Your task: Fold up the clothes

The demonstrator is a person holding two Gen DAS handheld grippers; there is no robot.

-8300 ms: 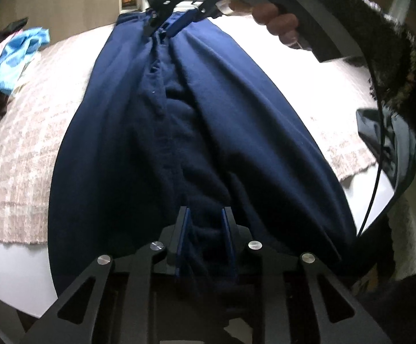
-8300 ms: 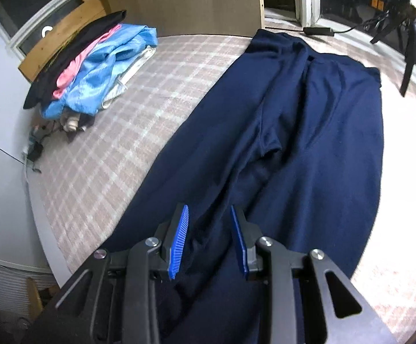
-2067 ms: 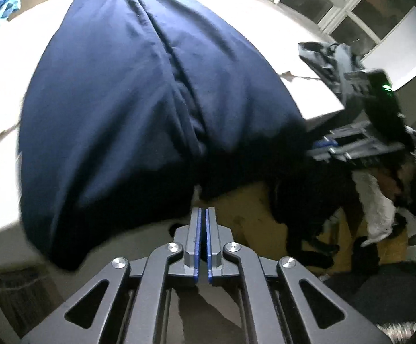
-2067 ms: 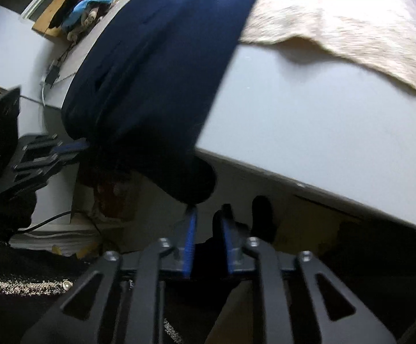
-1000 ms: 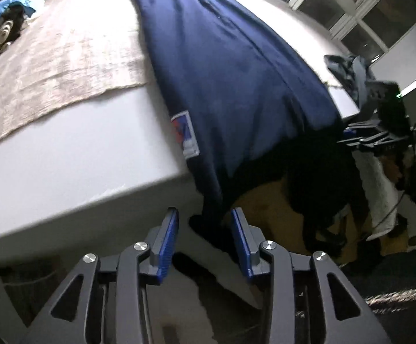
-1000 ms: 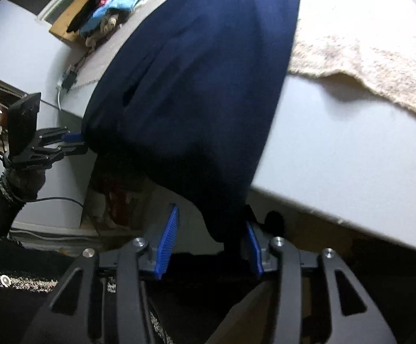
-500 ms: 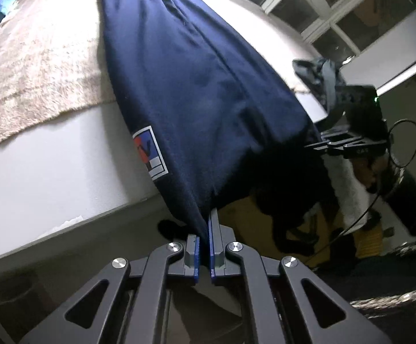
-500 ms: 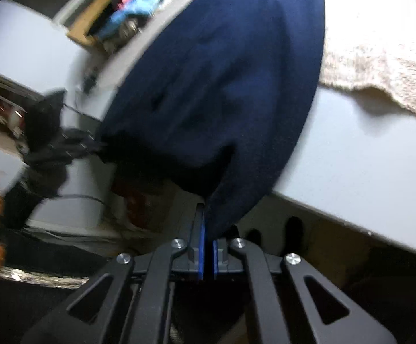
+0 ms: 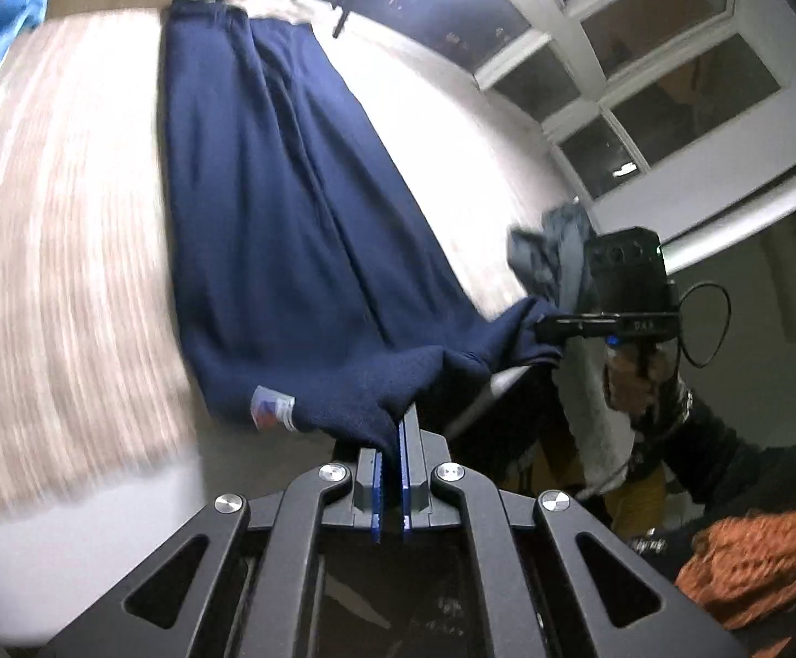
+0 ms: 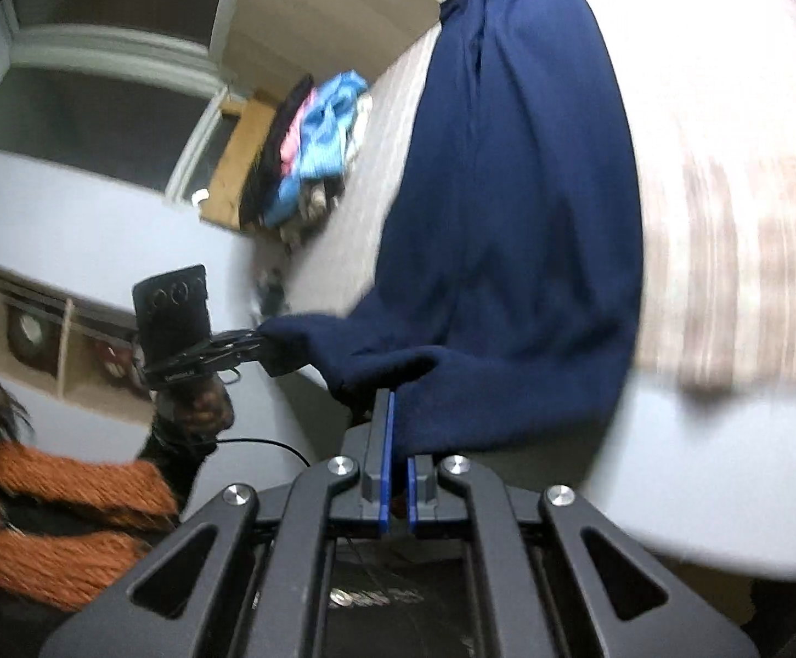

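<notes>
Navy trousers [image 9: 288, 230] hem — both hand-held grippers clamped.

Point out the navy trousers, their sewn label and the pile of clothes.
navy trousers [image 9: 266, 208], left wrist view, mid leg.
label [image 9: 272, 409], left wrist view, its centre.
pile of clothes [image 10: 318, 142], right wrist view, blue garment.

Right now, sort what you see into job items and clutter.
Job: navy trousers, left gripper and right gripper, each pinching a hem corner.
Clutter: pile of colourful clothes, grey garment, beige checked cover.
</notes>
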